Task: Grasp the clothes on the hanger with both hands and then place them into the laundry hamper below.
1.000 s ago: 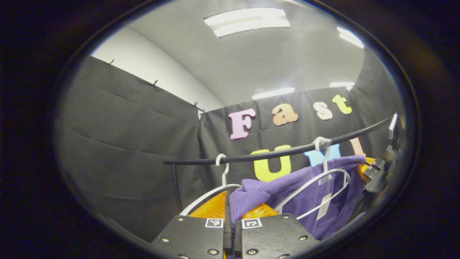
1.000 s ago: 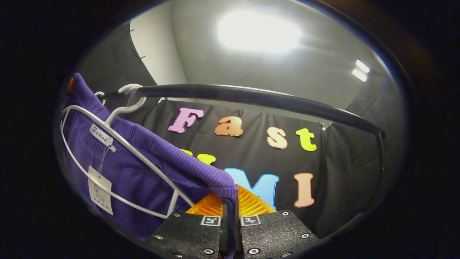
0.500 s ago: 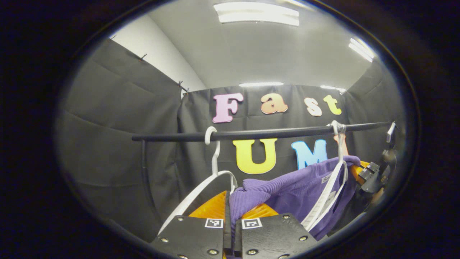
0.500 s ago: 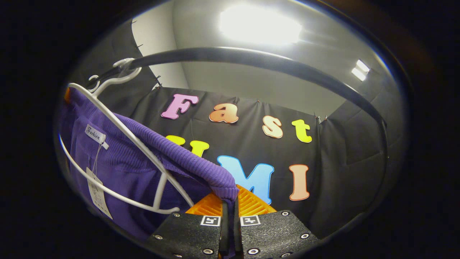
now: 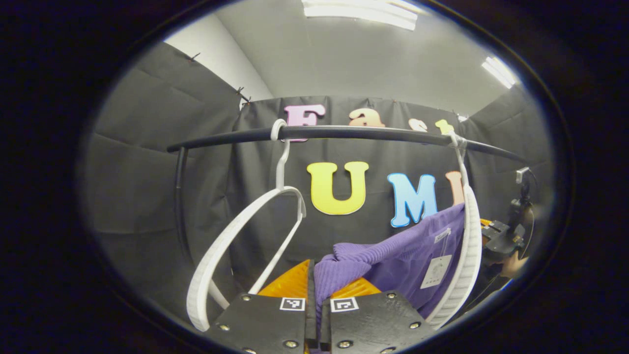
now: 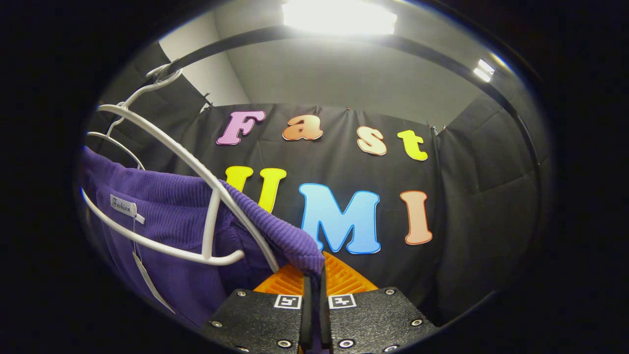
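Overhead, a black rail (image 5: 344, 132) ran across the booth, and everything else hung or was held below it. In the left gripper view, two white hangers hooked over the rail: an empty hanger (image 5: 236, 236) near the rail's left end and a second hanger (image 5: 469, 236) farther along it to the right, seen nearly edge-on. The purple sweater (image 5: 393, 255) sagged below the rail, draped beside that second hanger, with a paper tag (image 5: 433, 271) dangling from it. The left gripper (image 5: 314, 275) was clenched on a bunched ribbed edge of the sweater, the cloth pinched between both fingers with no gap visible. Past the second hanger, below the rail's right end, the other gripper (image 5: 496, 236) showed small, with part of a hand (image 5: 513, 265) under it. In the right gripper view, the rail (image 6: 417, 49) arched high across the top, and the hanger (image 6: 196, 196) hooked on near its left end crossed in front of the sweater (image 6: 167, 221), whose sewn label (image 6: 123, 206) sat under the hanger's arm. The right gripper (image 6: 314, 270) was likewise closed tight on a ribbed fold of the sweater, well below the rail. The sweater stretched between the two grippers, still partly threaded around the hanger.
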